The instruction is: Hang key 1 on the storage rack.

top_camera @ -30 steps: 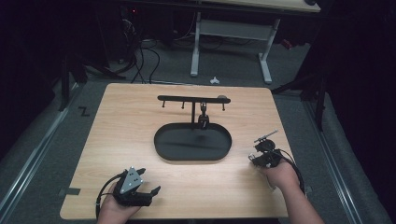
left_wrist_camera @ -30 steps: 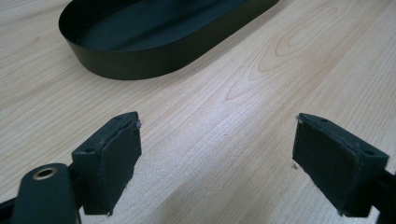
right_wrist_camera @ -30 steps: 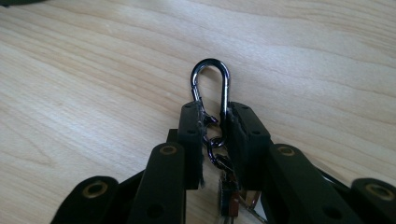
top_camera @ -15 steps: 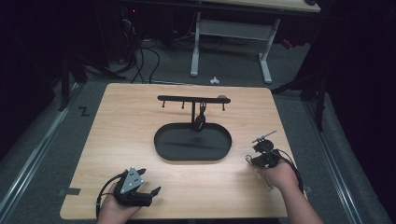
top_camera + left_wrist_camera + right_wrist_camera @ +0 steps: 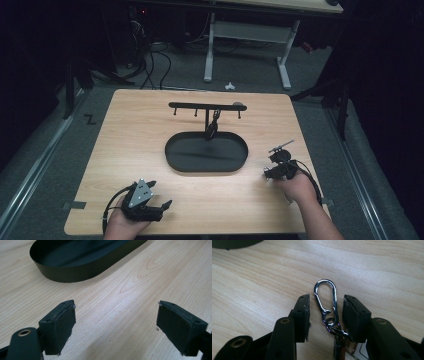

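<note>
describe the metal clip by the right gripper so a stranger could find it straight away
Start at the black oval tray in the middle of the wooden table, then go right to the right gripper. Flat on the wood between its parted jaws lies a carabiner clip: shiny silver, pear-shaped, linked to a small ring, unlike the dark matte things around it.

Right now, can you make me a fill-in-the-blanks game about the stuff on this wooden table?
1. The shiny silver metal clip lies on the light wooden ____.
2. The clip lies between the jaws of the ____ gripper, and the pads stand apart from it.
3. The black oval metal tray sits in front of a black ____ with hooks.
4. The left gripper has its jaws ____ with nothing between them.

Missing words: table; right; rack; open
</note>
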The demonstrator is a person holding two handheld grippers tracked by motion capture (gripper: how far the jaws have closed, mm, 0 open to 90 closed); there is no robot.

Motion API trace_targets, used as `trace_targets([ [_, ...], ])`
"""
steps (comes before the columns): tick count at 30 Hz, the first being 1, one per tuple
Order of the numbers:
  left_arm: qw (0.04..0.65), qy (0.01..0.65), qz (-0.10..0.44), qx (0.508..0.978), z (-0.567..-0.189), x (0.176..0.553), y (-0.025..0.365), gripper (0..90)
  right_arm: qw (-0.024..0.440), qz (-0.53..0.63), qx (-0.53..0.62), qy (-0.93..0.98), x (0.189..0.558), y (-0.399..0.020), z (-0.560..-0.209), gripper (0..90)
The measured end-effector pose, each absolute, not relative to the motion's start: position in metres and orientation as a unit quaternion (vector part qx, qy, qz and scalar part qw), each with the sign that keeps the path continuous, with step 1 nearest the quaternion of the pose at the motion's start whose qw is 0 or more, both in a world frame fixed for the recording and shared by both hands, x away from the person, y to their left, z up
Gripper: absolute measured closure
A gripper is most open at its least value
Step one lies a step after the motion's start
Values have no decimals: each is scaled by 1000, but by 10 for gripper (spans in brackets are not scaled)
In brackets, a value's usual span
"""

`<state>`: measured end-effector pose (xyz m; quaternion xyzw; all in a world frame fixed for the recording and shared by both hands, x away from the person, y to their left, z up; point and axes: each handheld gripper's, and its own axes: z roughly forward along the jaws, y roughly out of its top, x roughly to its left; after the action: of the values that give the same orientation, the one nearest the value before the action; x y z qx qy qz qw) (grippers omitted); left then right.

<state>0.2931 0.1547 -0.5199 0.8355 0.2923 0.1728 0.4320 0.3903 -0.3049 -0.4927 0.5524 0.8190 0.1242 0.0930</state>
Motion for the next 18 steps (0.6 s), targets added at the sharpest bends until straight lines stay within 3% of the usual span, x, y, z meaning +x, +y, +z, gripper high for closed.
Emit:
trace_targets([
  [3,432,292,173,836,-520,293,154,162,94,126,543,825,389,-302,-492,720],
  [18,431,290,172,837,-520,293,154,166,112,118,520,838,384,-295,-491,759],
])
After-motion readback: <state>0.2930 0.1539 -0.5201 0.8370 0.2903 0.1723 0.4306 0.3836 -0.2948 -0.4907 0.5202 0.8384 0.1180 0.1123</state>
